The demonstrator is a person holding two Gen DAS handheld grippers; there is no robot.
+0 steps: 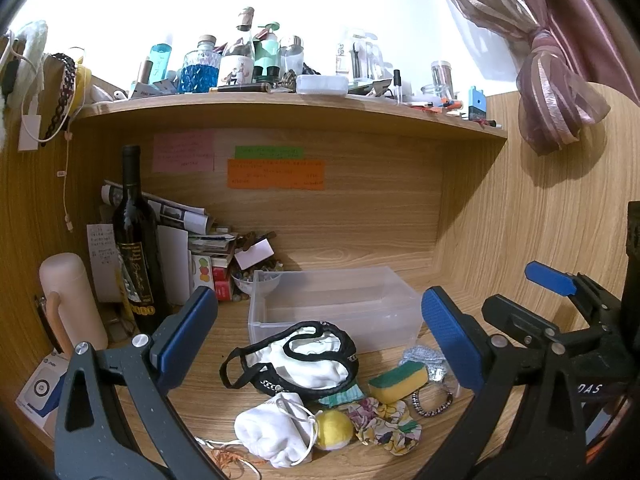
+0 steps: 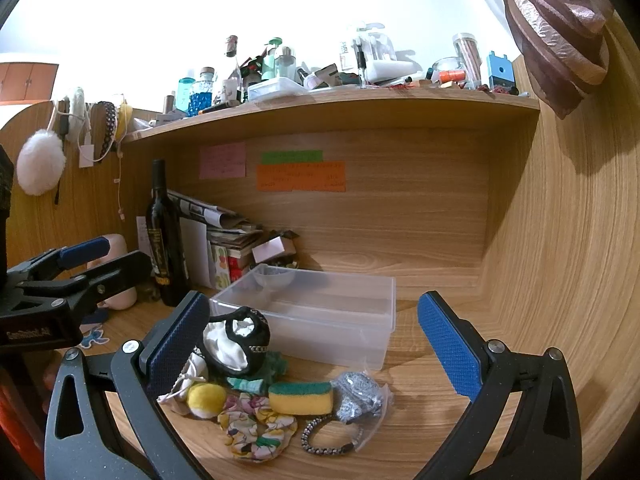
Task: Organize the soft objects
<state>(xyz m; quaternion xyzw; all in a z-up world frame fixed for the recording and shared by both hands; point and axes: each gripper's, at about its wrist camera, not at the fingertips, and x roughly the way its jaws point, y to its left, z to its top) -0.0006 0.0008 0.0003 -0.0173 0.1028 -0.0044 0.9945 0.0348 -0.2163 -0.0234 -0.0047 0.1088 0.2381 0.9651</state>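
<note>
A clear plastic bin point(image 1: 400, 312) point(image 2: 376, 344) stands empty on the wooden desk. In front of it lie a black-trimmed white pouch point(image 1: 312, 356) point(image 2: 236, 344), a white drawstring bag point(image 1: 276, 432) point(image 2: 192, 372), a yellow ball point(image 1: 334, 430) point(image 2: 206, 398), a floral scrunchie point(image 1: 386, 424) point(image 2: 256, 428), a yellow-green sponge point(image 1: 398, 380) point(image 2: 300, 398), a silver mesh piece point(image 1: 428, 360) point(image 2: 358, 394) and a beaded bracelet point(image 1: 432, 402) point(image 2: 328, 438). My left gripper point(image 1: 320, 328) and right gripper point(image 2: 314, 340) are both open and empty, held above the pile.
A dark wine bottle point(image 1: 134, 240) point(image 2: 164, 236), a cream bottle point(image 1: 70, 300), papers and small boxes point(image 1: 208, 248) crowd the back left. A cluttered shelf point(image 1: 280, 100) point(image 2: 340, 98) overhangs the desk. A curtain point(image 1: 560, 80) hangs right.
</note>
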